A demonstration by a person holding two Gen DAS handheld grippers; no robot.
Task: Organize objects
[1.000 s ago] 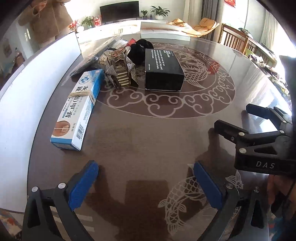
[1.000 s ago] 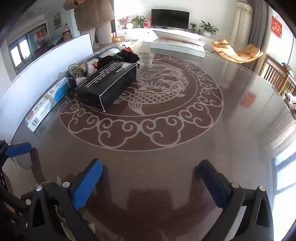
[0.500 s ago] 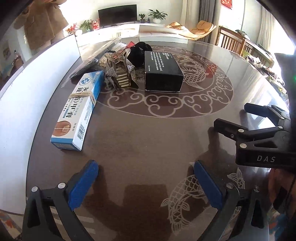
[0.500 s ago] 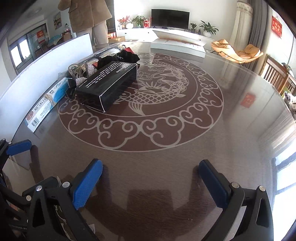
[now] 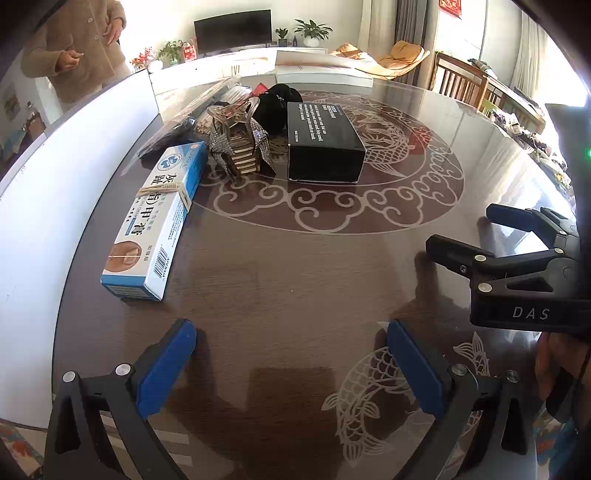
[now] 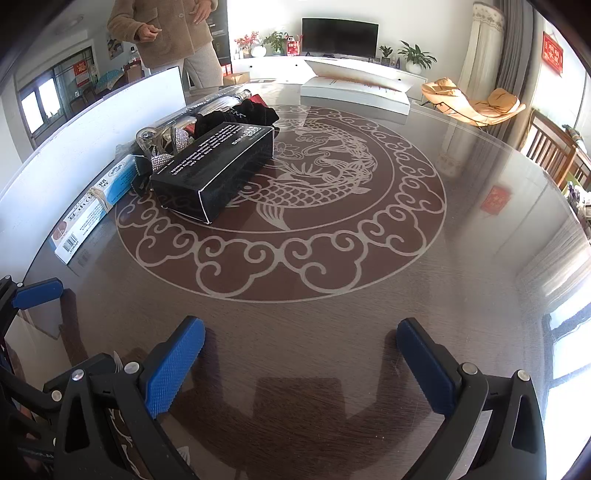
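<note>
A round dark worktop (image 6: 461,295) with a pale fish-and-cloud pattern fills the room's middle. Beyond its far edge stand a black television (image 6: 340,35) on a white cabinet (image 6: 280,64), potted plants (image 6: 415,59), an orange lounge chair (image 6: 476,101), grey curtains (image 6: 517,62) and wooden chairs (image 6: 550,147). Daylight glares from the right.

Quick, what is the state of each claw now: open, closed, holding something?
Left claw: open, holding nothing, above the bare table.
Right claw: open, holding nothing.
</note>
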